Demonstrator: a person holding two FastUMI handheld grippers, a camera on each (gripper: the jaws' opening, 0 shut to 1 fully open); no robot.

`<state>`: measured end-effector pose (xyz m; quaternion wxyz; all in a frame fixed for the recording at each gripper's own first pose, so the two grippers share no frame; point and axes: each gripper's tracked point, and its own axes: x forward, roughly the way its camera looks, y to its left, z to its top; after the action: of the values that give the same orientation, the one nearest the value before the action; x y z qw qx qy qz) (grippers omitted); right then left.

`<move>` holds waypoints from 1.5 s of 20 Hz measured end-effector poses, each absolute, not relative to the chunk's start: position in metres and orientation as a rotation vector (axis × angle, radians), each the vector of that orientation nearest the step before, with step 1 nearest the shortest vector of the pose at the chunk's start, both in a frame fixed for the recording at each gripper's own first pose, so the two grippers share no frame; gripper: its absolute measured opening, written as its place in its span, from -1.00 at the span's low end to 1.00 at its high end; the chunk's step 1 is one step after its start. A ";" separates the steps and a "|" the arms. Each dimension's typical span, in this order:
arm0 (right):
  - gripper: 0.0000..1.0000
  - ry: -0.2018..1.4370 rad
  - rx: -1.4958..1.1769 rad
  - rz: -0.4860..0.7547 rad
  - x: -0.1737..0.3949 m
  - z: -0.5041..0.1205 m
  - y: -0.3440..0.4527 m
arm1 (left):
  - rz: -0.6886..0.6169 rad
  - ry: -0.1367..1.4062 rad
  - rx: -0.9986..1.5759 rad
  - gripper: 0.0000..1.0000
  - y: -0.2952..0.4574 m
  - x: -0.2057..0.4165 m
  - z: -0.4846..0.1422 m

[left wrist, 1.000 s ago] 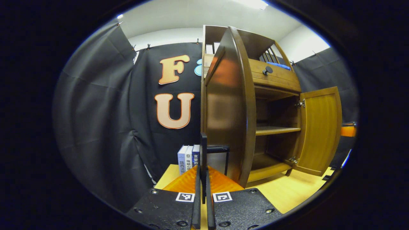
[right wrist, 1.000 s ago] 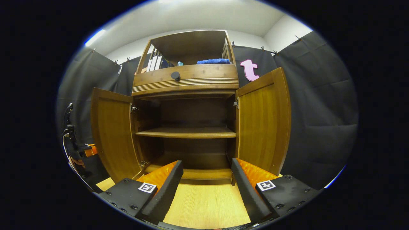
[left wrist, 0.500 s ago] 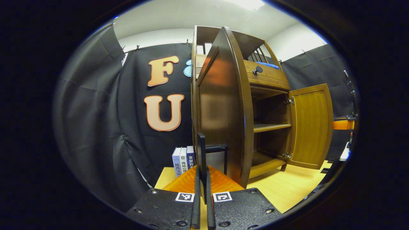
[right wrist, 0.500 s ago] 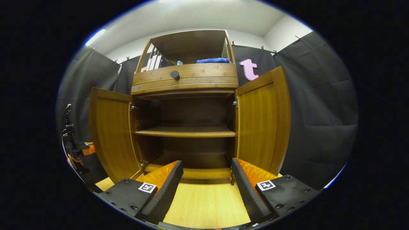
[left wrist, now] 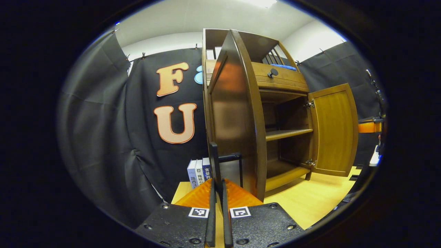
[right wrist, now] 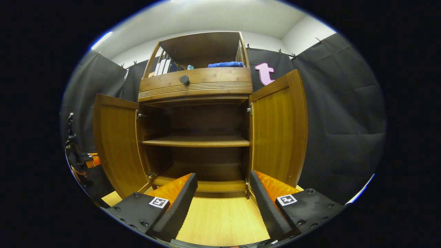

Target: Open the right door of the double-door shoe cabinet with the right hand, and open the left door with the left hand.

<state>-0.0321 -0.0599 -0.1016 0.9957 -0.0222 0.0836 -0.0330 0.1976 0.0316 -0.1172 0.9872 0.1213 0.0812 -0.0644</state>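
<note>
- Change: across the last second, in the left gripper view, the left door [left wrist: 237, 113] slides from centre toward 11 o'clock and the right door [left wrist: 334, 129] drifts toward 3 o'clock with more of the shelf [left wrist: 287, 134] exposed; we read this as the left door swinging a little wider with the hand.
- Change: in the right gripper view the shoe cabinet [right wrist: 196, 86] barely shifts, so we judge the right hand to be idling back from the cabinet.
- Meaning: both doors stand open, and we judge the task essentially complete, with release of the left door remaining.
- Left gripper [left wrist: 217, 193]: its fingers are closed to a narrow slit on the thin dark handle [left wrist: 213, 162] rising at 12 o'clock from their tips, just beside the left door's outer face.
- Right gripper [right wrist: 222, 196]: its fingers are spread wide and hold nothing, well apart from the cabinet at 12 o'clock.
- Task object: the cabinet is glossy brown wood standing on a pale wooden floor [right wrist: 224, 220], its left door [right wrist: 117, 144] at 9 o'clock and right door [right wrist: 279, 131] at 2 o'clock, the interior bare around one shelf [right wrist: 196, 141].
- Above the doors we see a drawer knob [right wrist: 184, 80] and a blue cloth [right wrist: 225, 64]; books [left wrist: 198, 172] stand at the cabinet's left side.
</note>
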 end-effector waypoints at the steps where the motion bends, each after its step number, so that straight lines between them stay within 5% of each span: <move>1: 0.97 0.170 -0.044 -0.066 -0.033 -0.103 -0.061 | -0.137 0.162 0.246 -0.82 0.031 0.194 -0.117; 3: 0.87 0.175 -0.044 -0.063 -0.030 -0.106 -0.061 | -0.160 0.184 0.250 -0.82 0.031 0.174 -0.123; 12: 0.98 0.191 -0.028 0.002 -0.012 -0.106 -0.046 | -0.108 0.189 0.193 -0.95 0.014 0.112 -0.093; 16: 0.87 0.184 -0.033 0.028 -0.010 -0.104 -0.035 | -0.073 0.174 0.134 -0.96 -0.026 0.117 -0.071; 23: 0.87 0.143 -0.058 0.013 -0.020 -0.089 -0.037 | -0.199 0.137 0.023 -0.98 -0.136 0.155 -0.057; 30: 0.87 0.123 -0.071 -0.045 -0.040 -0.083 -0.054 | -0.122 0.157 0.019 -0.87 -0.158 0.202 -0.062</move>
<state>-0.0396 -0.0540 -0.0832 0.9972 -0.0355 0.0614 -0.0223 0.2022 -0.1584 -0.0623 0.9950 0.0093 0.0783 -0.0611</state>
